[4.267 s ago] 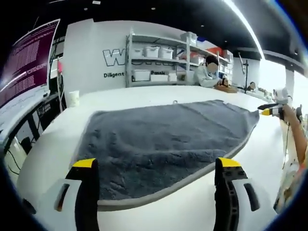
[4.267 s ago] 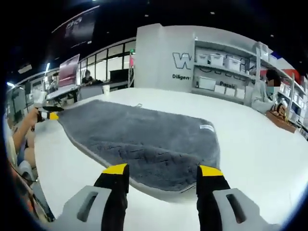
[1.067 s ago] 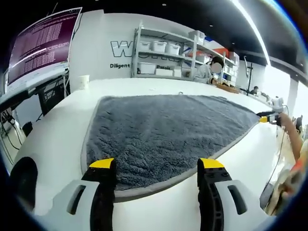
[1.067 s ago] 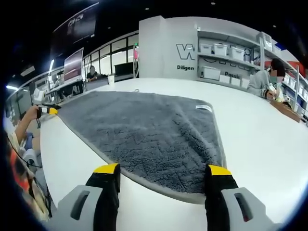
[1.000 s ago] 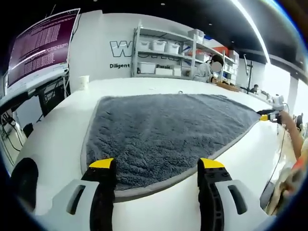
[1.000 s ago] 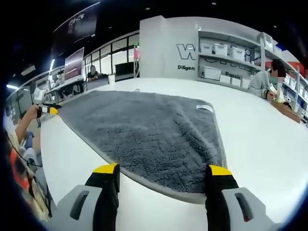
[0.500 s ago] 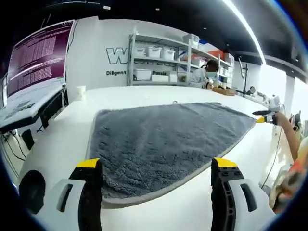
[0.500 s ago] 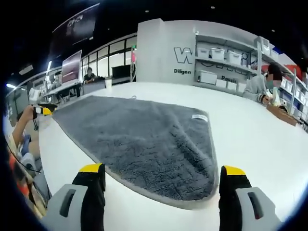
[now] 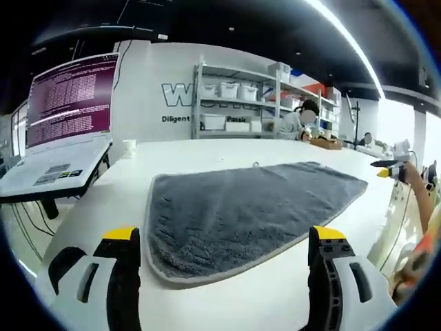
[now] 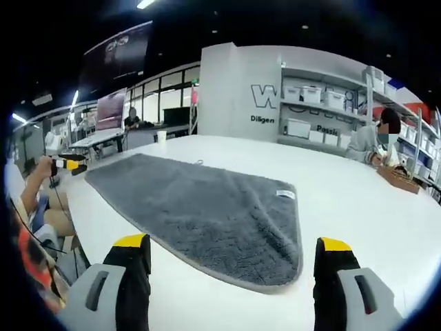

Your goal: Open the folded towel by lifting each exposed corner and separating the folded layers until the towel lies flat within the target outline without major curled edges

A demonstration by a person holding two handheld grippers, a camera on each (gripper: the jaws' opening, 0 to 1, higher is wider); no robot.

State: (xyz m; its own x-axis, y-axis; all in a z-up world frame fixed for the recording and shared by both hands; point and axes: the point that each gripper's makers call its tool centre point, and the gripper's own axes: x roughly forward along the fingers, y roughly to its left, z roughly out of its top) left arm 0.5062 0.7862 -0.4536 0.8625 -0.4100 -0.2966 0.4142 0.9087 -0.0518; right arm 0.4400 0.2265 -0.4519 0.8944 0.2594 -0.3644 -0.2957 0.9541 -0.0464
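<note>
1. Towel (image 9: 241,207) looks fully spread, flat on the white surface (image 10: 358,207); I can't spot any outline.
2. Left gripper (image 9: 224,241) and right gripper (image 10: 234,252): fingers wide open, holding nothing.
3. I'd say it's basically done, edges mostly uncurled.

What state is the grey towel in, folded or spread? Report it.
Spread. The grey towel lies as one flat sheet on the white table, its pale border running unbroken around the near edge. No target outline is visible.

left gripper (image 9: 224,241) agape; right gripper (image 10: 234,248) agape, both unladen
</note>
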